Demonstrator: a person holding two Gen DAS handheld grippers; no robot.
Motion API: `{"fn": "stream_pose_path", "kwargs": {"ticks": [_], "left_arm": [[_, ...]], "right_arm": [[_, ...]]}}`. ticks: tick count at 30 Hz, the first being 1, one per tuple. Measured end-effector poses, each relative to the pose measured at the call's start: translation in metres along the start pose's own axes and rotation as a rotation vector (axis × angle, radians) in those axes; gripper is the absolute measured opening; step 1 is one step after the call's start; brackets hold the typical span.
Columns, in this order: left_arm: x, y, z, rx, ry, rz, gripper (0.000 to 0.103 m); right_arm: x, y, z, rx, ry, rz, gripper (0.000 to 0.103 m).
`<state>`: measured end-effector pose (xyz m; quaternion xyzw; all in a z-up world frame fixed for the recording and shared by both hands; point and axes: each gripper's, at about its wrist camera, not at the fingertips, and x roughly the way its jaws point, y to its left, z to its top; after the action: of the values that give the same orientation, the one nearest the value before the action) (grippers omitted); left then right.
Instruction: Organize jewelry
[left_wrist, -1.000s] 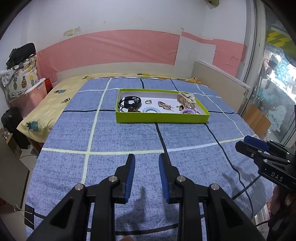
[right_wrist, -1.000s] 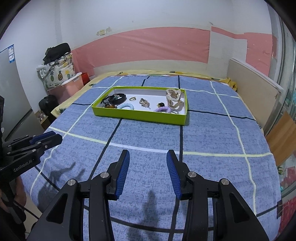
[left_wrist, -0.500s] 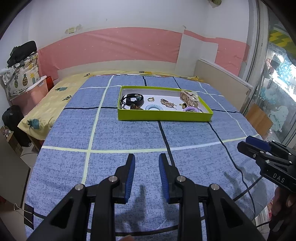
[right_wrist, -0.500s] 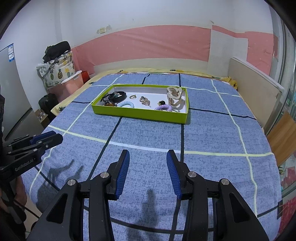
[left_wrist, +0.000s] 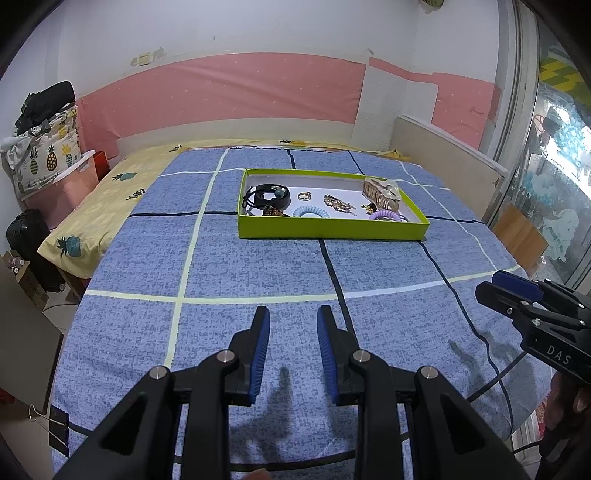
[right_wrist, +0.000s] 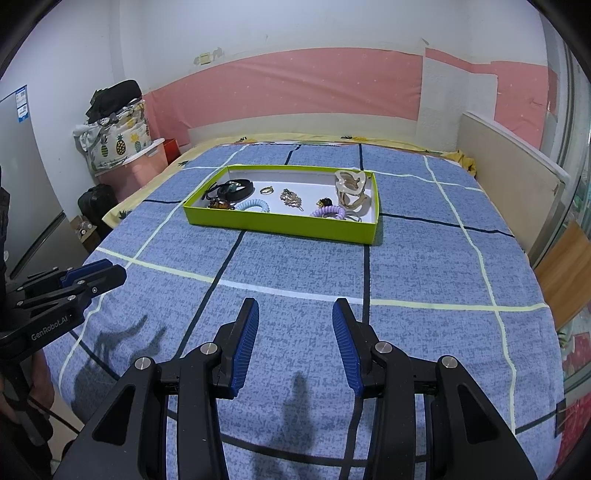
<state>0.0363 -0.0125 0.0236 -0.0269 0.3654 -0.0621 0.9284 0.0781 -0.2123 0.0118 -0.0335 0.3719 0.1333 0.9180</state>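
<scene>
A lime-green tray (left_wrist: 332, 229) (right_wrist: 280, 223) lies on the blue checked bed cover, well ahead of both grippers. It holds a black hair tie (left_wrist: 267, 195), a gold ring (left_wrist: 304, 195), a light blue coil tie (left_wrist: 311, 212), a gold brooch (left_wrist: 337, 202), a purple coil tie (left_wrist: 385, 215) and a beige claw clip (left_wrist: 382, 192). My left gripper (left_wrist: 293, 322) is open and empty above the near part of the bed. My right gripper (right_wrist: 294, 312) is open and empty, also near. Each gripper shows in the other's view, the right one (left_wrist: 498, 286) and the left one (right_wrist: 99, 271).
The bed (left_wrist: 258, 266) fills both views. A pineapple-print bag (left_wrist: 44, 158), a pink bin (left_wrist: 62, 184) and a black suitcase (left_wrist: 27, 232) stand left of it. A beige board (left_wrist: 443, 162) lines the right side, by a glass door (left_wrist: 554, 166).
Both grippers have moved forward a little towards the tray, which looks slightly larger and lower. The jaws have not changed.
</scene>
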Motion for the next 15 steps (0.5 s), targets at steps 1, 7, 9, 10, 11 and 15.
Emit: {"fn": "stream_pose_path", "kwargs": {"ticks": [1,7,9,10,11,15], "left_arm": [[0.0,0.0,0.0,0.0,0.0,0.0,0.028],[0.0001,-0.0001,0.0002,-0.001,0.0,-0.002,0.028],[0.0001,-0.0001,0.0002,-0.001,0.0,-0.002,0.028],[0.0001,-0.0001,0.0001,-0.001,0.0,-0.002,0.028],[0.0,-0.0001,0.0,0.0,-0.001,-0.002,0.028],[-0.0007,-0.0014,0.0004,0.004,-0.002,-0.002,0.028]], "right_arm": [[-0.0002,-0.0001,0.0001,0.0,0.0,0.0,0.042],[-0.0003,0.0,0.0002,0.0,0.0,0.0,0.042],[0.0,0.0001,0.0001,0.0,0.0,0.0,0.042],[-0.0002,0.0,0.0002,0.001,0.0,0.0,0.043],[-0.0002,0.0001,0.0002,0.0,0.001,0.0,0.042],[0.0,0.0003,-0.0001,0.001,0.003,0.0,0.042]]}}
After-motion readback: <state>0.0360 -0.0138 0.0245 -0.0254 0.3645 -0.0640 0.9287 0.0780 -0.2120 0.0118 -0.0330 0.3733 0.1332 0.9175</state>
